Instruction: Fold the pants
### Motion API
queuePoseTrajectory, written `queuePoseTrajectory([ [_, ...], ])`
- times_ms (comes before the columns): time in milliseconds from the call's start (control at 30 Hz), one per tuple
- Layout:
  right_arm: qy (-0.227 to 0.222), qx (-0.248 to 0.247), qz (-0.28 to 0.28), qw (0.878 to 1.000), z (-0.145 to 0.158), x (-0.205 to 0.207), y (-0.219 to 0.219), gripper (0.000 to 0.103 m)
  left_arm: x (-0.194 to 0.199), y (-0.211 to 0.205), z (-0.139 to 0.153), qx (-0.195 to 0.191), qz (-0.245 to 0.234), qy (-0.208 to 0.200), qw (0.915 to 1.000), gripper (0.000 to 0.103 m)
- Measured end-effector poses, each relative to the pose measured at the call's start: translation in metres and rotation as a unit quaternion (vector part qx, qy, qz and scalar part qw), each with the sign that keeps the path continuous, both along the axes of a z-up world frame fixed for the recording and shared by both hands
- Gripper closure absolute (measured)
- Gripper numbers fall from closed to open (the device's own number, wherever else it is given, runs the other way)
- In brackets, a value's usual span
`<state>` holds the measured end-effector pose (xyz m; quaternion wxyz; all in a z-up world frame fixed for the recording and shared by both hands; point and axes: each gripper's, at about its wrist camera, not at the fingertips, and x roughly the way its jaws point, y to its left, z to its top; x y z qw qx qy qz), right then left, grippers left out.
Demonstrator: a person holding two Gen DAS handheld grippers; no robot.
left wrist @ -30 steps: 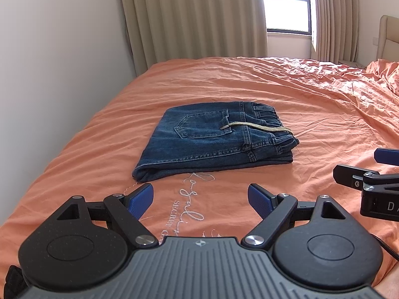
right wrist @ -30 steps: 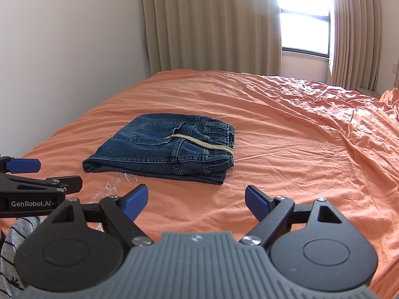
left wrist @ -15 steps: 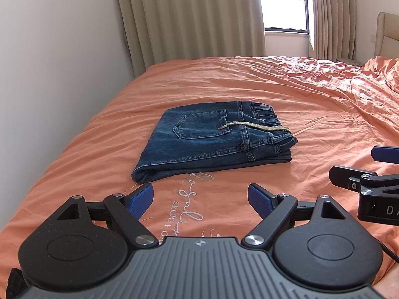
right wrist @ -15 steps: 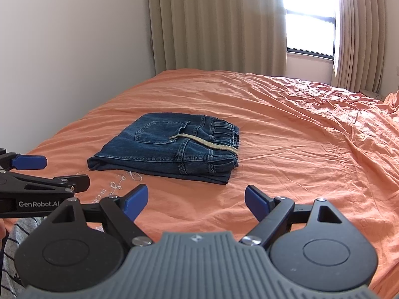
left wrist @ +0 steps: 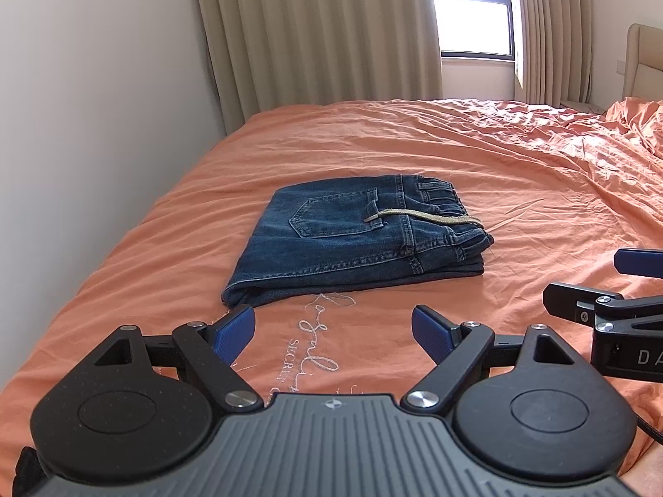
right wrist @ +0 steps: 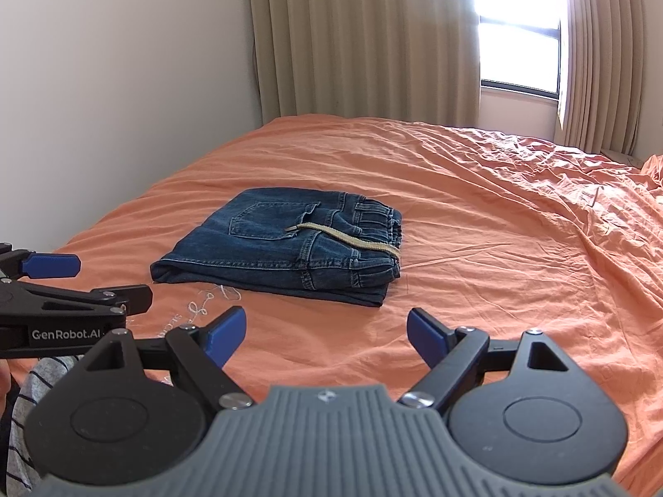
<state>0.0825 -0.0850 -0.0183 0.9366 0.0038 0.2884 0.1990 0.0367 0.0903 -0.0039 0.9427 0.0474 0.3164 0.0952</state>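
Both grippers are hanging back with nothing in them: the left gripper (left wrist: 331, 327) and the right gripper (right wrist: 325, 327) are sitting with their jaws spread wide, well short of the jeans (left wrist: 356, 240). Those are lying in a compact folded stack on the orange bedspread (left wrist: 518, 165), back pocket facing up, with a beige drawstring (right wrist: 344, 238) trailing across the waistband end. Honestly it's looking like the folding is basically done, maybe only a bit of tidying or tucking that string is remaining. Can't tell how many layers are stacking up underneath, since only the near edges are showing. The embroidered lettering (left wrist: 315, 343) on the spread is getting partly blocked, and only a striped sleeve (right wrist: 25, 406) of the person is peeking in.
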Motion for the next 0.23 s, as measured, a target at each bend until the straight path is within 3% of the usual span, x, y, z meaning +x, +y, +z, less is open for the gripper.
queuePoseTrajectory([
  [233,0.000,0.002,0.006,1.000,0.0008,-0.0019,-0.0003,0.022,-0.0018,0.0000,0.0016,-0.007,0.000,-0.001,1.0000,0.003],
])
